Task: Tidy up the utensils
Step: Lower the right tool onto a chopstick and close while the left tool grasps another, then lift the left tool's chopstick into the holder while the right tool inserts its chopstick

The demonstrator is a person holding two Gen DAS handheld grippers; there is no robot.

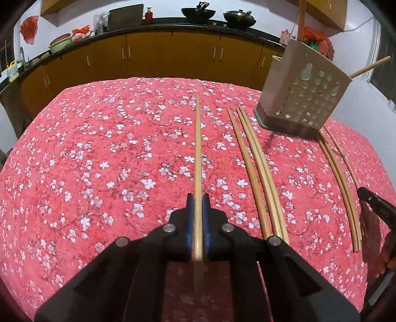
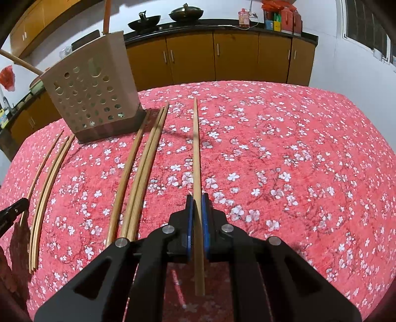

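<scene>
My left gripper [image 1: 198, 198] is shut on a pale wooden chopstick [image 1: 197, 148] that points forward over the red flowered tablecloth [image 1: 99, 161]. My right gripper [image 2: 197, 198] is shut on another chopstick [image 2: 196, 148] the same way. A beige perforated utensil holder [image 1: 302, 86] [image 2: 91, 91] stands on the table between the two hands, with wooden handles [image 1: 301, 19] sticking out of it. Three loose chopsticks [image 1: 255, 168] [image 2: 141, 173] lie beside its base, and a second group [image 1: 339, 178] [image 2: 47, 188] lies on its other side.
The other gripper's black tip shows at each view's edge, the right one [image 1: 376, 210] and the left one [image 2: 12, 210]. Behind the table runs a kitchen counter [image 2: 222, 27] with yellow cabinet doors, woks [image 1: 198, 12] and bottles. A window [image 2: 366, 27] is at the right.
</scene>
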